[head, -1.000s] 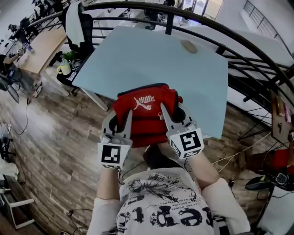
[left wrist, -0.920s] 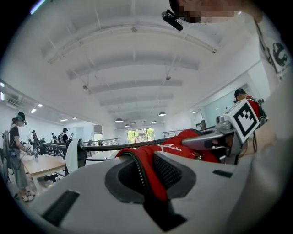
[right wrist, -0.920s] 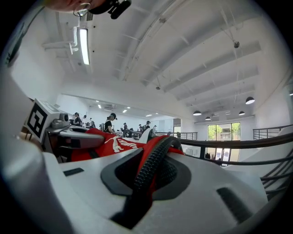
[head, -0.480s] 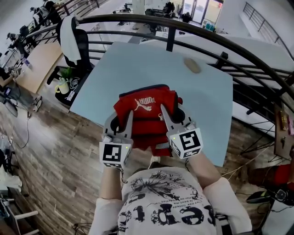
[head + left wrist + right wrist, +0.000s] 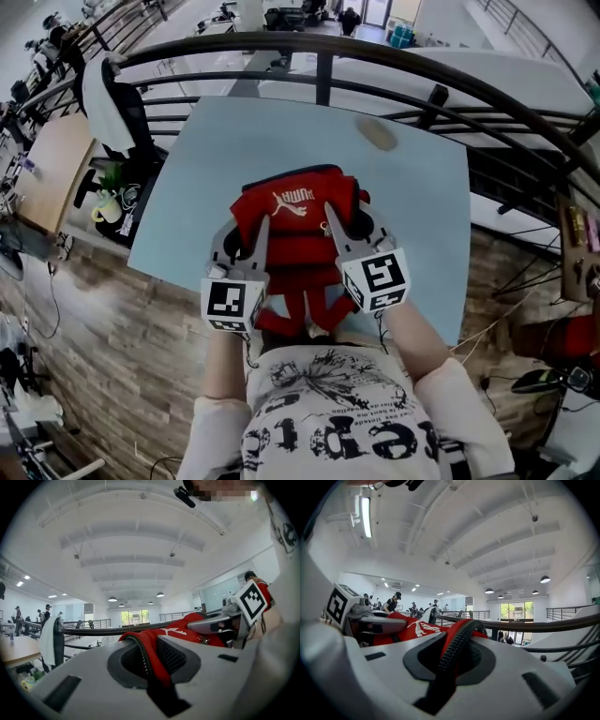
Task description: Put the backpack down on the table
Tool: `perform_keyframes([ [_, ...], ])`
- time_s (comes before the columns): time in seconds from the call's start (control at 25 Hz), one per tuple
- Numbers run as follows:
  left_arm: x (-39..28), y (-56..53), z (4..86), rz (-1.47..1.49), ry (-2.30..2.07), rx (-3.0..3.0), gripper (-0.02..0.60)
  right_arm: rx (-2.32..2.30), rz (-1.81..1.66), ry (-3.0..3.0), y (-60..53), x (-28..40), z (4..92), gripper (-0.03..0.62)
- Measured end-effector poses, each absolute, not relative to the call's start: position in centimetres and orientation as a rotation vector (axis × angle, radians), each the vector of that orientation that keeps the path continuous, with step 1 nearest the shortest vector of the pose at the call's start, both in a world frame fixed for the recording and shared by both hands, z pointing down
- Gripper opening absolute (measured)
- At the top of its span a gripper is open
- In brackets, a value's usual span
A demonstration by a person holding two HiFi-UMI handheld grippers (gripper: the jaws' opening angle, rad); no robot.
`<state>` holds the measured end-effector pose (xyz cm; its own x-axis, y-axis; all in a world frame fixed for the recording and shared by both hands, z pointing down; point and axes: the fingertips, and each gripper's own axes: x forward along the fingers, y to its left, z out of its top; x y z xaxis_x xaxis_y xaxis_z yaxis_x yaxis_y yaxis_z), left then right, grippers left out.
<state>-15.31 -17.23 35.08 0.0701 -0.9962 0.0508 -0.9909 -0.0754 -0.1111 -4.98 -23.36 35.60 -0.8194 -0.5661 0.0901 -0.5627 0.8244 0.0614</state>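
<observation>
A red backpack [image 5: 298, 239] with a white logo hangs between both grippers over the near part of the light blue table [image 5: 417, 192]. Its straps [image 5: 302, 314] dangle near the table's front edge. Whether its bottom touches the tabletop is hidden. My left gripper [image 5: 242, 246] is shut on the pack's left side. In the left gripper view its jaws [image 5: 150, 663] pinch a red fold with a black zipper [image 5: 140, 656]. My right gripper [image 5: 351, 231] is shut on the right side, and its own view shows the jaws [image 5: 452, 660] clamped on the zippered edge [image 5: 457, 648].
A small brownish object [image 5: 379, 135] lies at the table's far end. A curved black railing [image 5: 319, 58] runs behind the table. A chair draped in white [image 5: 108, 101] and a wooden desk [image 5: 45, 171] stand at the left. Cables [image 5: 487, 328] lie on the wood floor at the right.
Both grippers have carried the backpack forward from the table's front edge to over the tabletop. The straps now hang into view below it. The grip on both sides is unchanged.
</observation>
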Motion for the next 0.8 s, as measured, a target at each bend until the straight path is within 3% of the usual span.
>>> perform_keyframes([
  [0.8,-22.3,-36.5,40.2,-0.216,1.758,-2.592,0.054,1.287,0.091,-2.64,-39.2,-10.3,40.6,0.046],
])
